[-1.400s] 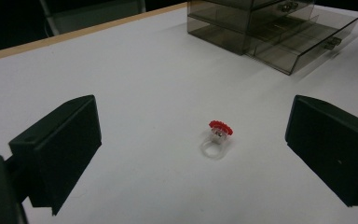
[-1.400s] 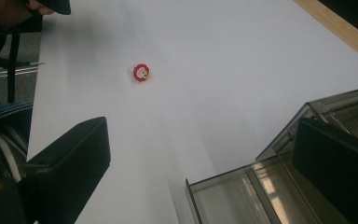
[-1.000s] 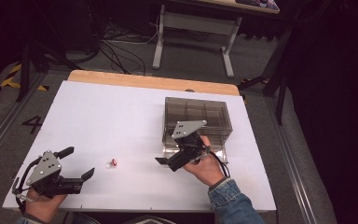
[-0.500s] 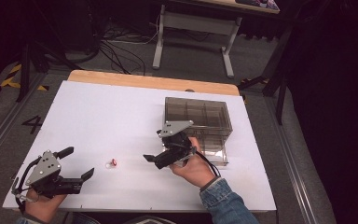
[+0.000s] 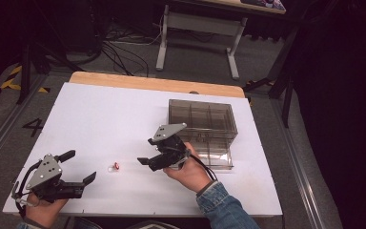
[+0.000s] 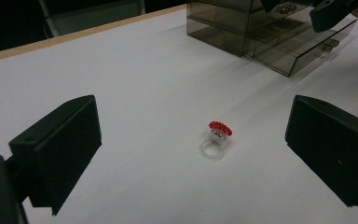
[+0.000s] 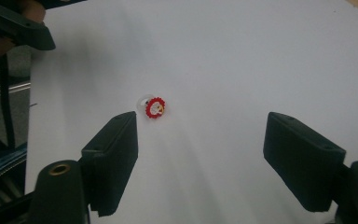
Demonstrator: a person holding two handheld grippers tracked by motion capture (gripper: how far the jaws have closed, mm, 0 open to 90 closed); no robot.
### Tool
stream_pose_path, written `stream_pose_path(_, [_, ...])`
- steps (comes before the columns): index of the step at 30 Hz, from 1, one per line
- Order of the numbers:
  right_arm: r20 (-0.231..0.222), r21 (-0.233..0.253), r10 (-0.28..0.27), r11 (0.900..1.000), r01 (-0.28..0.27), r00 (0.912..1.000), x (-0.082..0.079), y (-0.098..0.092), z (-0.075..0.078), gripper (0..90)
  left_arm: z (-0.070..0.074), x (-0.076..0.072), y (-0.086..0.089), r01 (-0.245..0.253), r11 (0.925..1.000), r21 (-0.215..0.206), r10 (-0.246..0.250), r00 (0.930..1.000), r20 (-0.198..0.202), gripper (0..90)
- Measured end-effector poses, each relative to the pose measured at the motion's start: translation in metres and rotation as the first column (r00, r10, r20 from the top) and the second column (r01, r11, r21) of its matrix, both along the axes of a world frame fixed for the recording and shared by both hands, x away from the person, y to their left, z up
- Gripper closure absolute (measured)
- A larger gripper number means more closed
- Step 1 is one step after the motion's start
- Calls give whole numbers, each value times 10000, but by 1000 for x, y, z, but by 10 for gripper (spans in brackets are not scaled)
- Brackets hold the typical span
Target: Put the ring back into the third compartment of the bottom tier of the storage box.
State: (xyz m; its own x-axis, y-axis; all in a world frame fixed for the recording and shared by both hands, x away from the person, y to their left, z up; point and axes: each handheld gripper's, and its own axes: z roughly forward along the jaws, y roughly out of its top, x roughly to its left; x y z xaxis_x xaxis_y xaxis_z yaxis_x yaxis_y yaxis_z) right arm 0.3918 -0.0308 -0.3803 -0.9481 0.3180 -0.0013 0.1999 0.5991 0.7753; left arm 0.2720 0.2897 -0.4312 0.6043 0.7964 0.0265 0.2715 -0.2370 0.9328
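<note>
A small clear plastic ring with a red toothed top (image 5: 114, 167) lies on the white table (image 5: 105, 119), between the two grippers. In the left gripper view the ring (image 6: 217, 137) sits just ahead of the gap of my open left gripper (image 6: 193, 135). My left gripper (image 5: 81, 165) rests near the front left corner, open and empty. My right gripper (image 5: 147, 151) is open, a short way right of the ring and pointing at it. In the right gripper view the ring (image 7: 154, 107) lies just beyond the left jaw of the right gripper (image 7: 200, 140).
A smoky transparent drawer box (image 5: 202, 124) stands at the right of the table, its bottom drawer (image 5: 217, 161) pulled out toward me. The box (image 6: 270, 32) is behind the right hand. Cables and a bench frame (image 5: 198, 28) are on the floor beyond.
My right gripper has moved left, away from the drawer box and toward the ring. The left gripper and the ring have stayed where they were.
</note>
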Motion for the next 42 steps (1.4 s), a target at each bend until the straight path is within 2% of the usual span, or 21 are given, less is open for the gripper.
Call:
stream_pose_path(10, [-424, -292, 321, 9990, -333, 9986, 2, 27, -13, 287, 0, 0, 1, 34, 10000, -15, -34, 10000, 3, 41])
stream_pose_path(13, [-477, -436, 566, 9973, -587, 9973, 2, 35, -18, 299, 0, 0, 1, 55, 10000, -28, -55, 10000, -58, 41])
stream_pose_path(24, [-731, -730, 940, 9924, -994, 9929, 1, 61, -34, 314, 0, 0, 1, 82, 9999, -67, -82, 9999, -64, 42])
stream_pose_path(35, [-911, -892, 1015, 9900, -1096, 9907, 6, 75, -48, 320, 0, 0, 2, 77, 9999, -91, -77, 10000, -40, 41])
stream_pose_path(36, [-773, -987, 1133, 9878, -1207, 9905, 7, 75, -49, 320, 0, 0, 2, 85, 9999, -109, -86, 9999, -70, 41])
stream_pose_path(38, [-938, -921, 1030, 9895, -1116, 9902, 6, 77, -50, 322, 0, 0, 2, 83, 9999, -89, -83, 10000, -45, 41])
stream_pose_path(42, [-886, -985, 1121, 9878, -1207, 9897, 5, 81, -53, 323, 0, 0, 2, 98, 9999, -73, -99, 9999, -60, 41])
